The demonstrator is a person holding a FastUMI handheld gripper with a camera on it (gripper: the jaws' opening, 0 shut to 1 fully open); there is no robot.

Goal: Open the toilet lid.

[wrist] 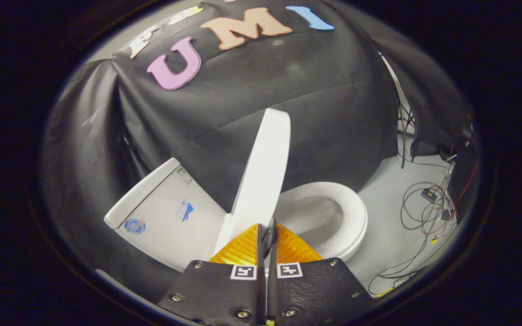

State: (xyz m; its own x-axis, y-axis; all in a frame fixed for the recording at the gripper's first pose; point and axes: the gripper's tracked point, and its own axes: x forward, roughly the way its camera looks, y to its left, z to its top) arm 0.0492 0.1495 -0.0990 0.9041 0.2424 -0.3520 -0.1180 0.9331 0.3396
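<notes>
Black cloth drapes the back of the booth (324,104), sagging in soft folds, and below it runs a pale grey floor (392,217). Off to the side of the bowl, a tangle of thin cables (424,213) sprawls across that floor, black and red strands looping around a couple of small dark boxes.

Front and centre stands the white toilet. Its lid (263,172) is up, tilted steeply and seen nearly edge-on, rising from the hinge just ahead of the fingertips. Beyond it on one side lies the oval seat (347,217), flat on the bowl, with the shadowed hollow showing inside. On the other side sits the tank (166,213), with its flat cover angled toward the cloth.

Labels, then: the tank carries a round blue sticker low near its corner, a small blue-and-white sticker near the middle, and a little strip with a green patch up by the cover. All too small and blurred to read.

Down low, the gripper (266,235): two ribbed orange fingers (243,249) pressed together, just a thin dark slit between them, nothing clamped. Each black finger mount carries a square black-and-white marker (289,270). The tips sit right at the base of the raised lid; whether they touch it, I cannot tell.
</notes>
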